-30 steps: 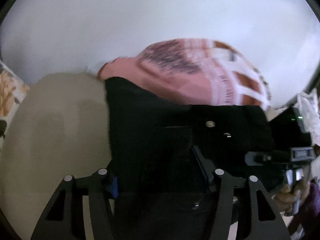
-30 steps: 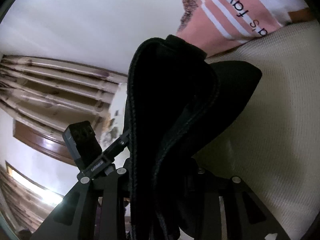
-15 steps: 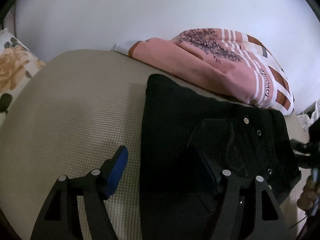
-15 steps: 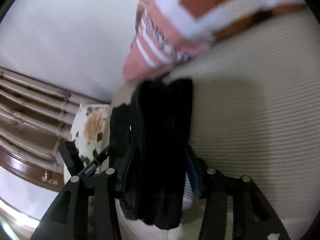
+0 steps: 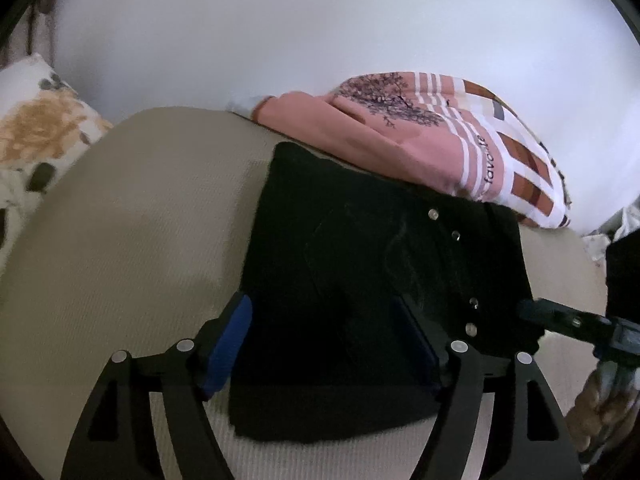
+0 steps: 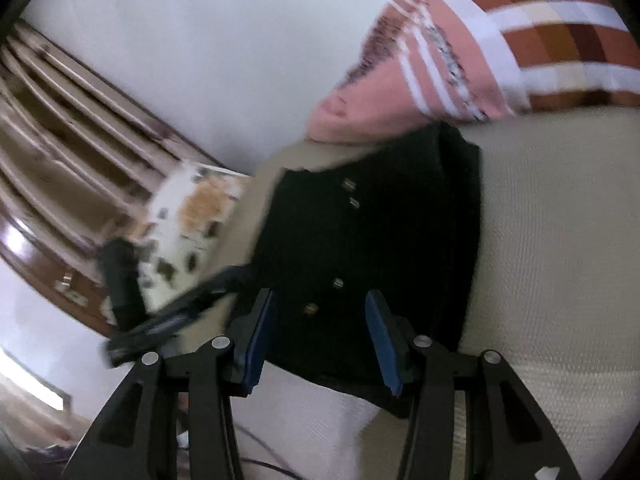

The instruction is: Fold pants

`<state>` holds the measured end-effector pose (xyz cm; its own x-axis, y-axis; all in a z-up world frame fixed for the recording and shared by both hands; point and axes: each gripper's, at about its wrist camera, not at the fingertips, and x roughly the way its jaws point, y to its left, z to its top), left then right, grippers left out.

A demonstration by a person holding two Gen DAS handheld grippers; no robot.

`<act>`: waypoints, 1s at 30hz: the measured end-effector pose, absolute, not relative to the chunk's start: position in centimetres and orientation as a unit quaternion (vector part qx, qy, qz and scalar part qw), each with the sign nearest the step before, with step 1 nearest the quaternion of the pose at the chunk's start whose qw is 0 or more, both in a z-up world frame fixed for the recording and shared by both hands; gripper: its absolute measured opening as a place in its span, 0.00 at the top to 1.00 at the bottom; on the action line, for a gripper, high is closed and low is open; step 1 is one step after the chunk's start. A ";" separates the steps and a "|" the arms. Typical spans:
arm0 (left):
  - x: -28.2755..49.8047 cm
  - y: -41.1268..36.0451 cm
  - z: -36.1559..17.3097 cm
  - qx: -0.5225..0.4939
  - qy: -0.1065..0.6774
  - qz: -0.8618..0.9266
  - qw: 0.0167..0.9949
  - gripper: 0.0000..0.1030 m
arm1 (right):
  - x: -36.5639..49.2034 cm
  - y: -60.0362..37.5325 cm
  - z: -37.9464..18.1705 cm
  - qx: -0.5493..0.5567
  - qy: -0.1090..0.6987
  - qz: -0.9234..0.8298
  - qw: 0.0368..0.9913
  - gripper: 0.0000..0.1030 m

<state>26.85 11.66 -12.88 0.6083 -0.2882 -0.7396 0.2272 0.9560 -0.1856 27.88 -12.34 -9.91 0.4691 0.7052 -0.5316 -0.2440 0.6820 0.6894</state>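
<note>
My right view is blurred. The folded black pants (image 5: 372, 292) lie on the beige cushion (image 5: 132, 248), a pink shirt (image 5: 424, 140) at their 12 o'clock. Both my left gripper (image 5: 324, 344) and right gripper (image 6: 320, 340) have just been opening and stand released over the pants.

Left wrist view looks steeply down along its fingers, close over the pants (image 5: 380, 280) on the beige cover (image 5: 140, 240), wall at 12 o'clock. Right wrist view, tilted and blurred, looks from the opposite end. Both share pants, pink shirt (image 5: 420, 140), floral pillow (image 6: 192, 216); each catches the other rig.
</note>
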 end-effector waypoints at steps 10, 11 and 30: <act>20.2 11.1 -10.1 0.048 0.360 -0.063 0.929 0.20 | 23.0 -13.1 -6.0 0.262 0.384 0.262 0.846 0.37; 19.5 11.0 -9.4 0.050 0.349 -0.060 0.934 0.15 | 20.8 -12.3 -4.7 0.220 0.373 0.238 0.869 0.28; 7.4 12.4 2.3 -0.012 0.164 -0.066 0.984 0.01 | 4.1 -10.6 4.5 0.071 0.225 0.051 0.970 0.01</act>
<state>7.44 12.37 2.35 0.9371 -0.1345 -0.3221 0.1266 0.9909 -0.0455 4.06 -10.59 4.48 0.8933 0.1306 -0.4300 -0.0666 0.9847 0.1608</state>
